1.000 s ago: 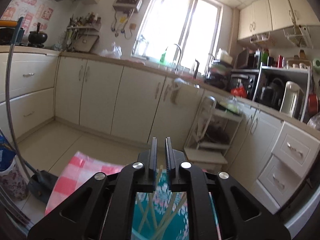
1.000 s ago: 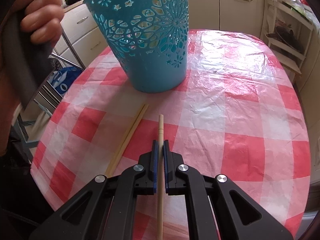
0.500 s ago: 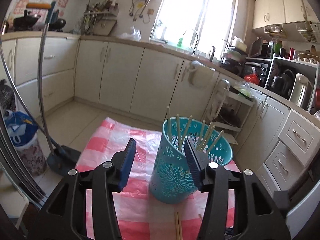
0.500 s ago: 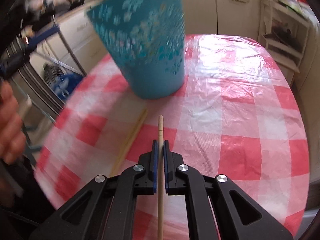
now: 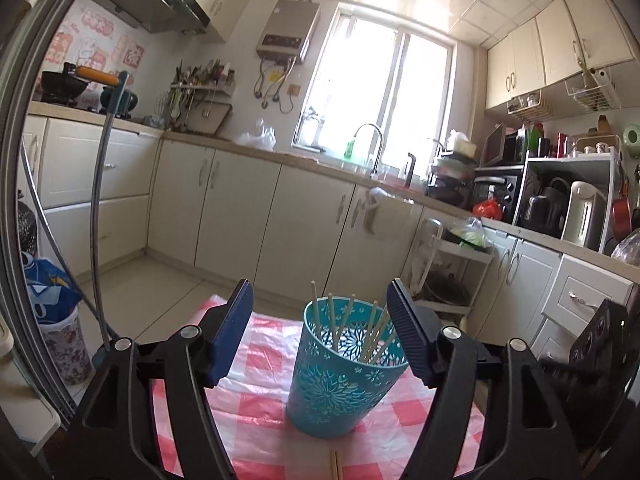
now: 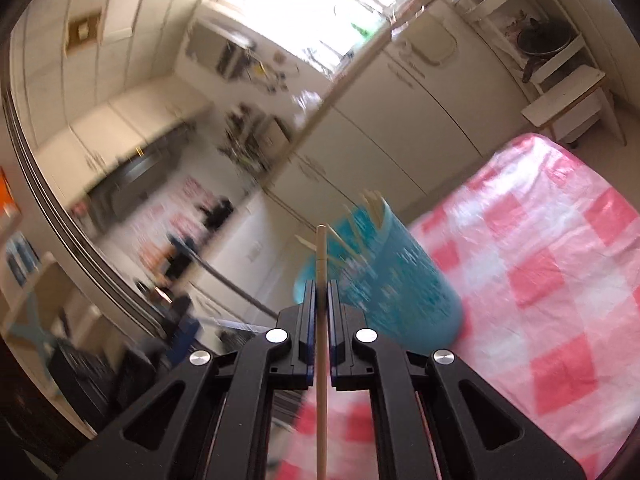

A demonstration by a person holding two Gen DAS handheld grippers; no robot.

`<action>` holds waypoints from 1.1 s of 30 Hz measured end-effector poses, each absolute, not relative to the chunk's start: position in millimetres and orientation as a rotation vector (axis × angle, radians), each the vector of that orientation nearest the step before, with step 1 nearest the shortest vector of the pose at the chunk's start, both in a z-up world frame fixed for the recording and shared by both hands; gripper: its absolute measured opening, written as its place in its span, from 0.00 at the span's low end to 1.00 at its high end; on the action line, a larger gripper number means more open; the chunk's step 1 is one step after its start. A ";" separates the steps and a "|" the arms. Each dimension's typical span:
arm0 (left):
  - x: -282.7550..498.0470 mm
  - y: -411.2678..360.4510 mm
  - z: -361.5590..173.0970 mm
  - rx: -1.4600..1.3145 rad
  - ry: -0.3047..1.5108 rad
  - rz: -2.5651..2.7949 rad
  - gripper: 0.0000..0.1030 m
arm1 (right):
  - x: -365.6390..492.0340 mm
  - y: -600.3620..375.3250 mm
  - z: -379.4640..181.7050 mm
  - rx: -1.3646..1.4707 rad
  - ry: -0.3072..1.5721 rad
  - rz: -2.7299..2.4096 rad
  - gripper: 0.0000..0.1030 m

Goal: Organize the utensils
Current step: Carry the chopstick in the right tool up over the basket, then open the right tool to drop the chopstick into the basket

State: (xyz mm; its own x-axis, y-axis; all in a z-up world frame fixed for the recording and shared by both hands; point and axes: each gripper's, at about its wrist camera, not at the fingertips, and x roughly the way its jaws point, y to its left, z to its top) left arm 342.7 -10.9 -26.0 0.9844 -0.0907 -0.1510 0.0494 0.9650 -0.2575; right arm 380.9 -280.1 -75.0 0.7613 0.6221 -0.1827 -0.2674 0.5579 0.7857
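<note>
Teal plastic, that's your target: the cut-out basket [image 5: 347, 368] sits just ahead of your left gripper [image 5: 320, 330], framed between its wide-open jaws, which aren't holding anything. It already has a bunch of chopsticks [image 5: 372, 334] standing in it, so I'd say you're well into the job. Your right gripper [image 6: 321, 294] is clamped tight on one more chopstick [image 6: 321, 264], lifted off the checked tablecloth [image 6: 540, 264], with the basket just ahead and slightly right of its tip; that view is blurry. At least one more pair [image 5: 335, 466] lies on the cloth right below your left gripper, in front of the basket. So: drop this one in, then those, and you're probably close to done.
</note>
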 end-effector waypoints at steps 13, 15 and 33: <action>356.2 1.0 -18.6 -0.269 0.148 -0.025 0.64 | 436.8 -307.9 -36.7 1.113 0.069 0.486 0.06; 360.7 1.1 -17.1 -0.266 0.142 -0.023 0.64 | 447.3 -306.1 -42.9 1.119 0.063 0.443 0.06; 369.4 -2.8 -29.6 -0.245 0.235 -0.002 0.70 | 438.6 -236.0 -50.3 0.563 0.327 0.366 0.19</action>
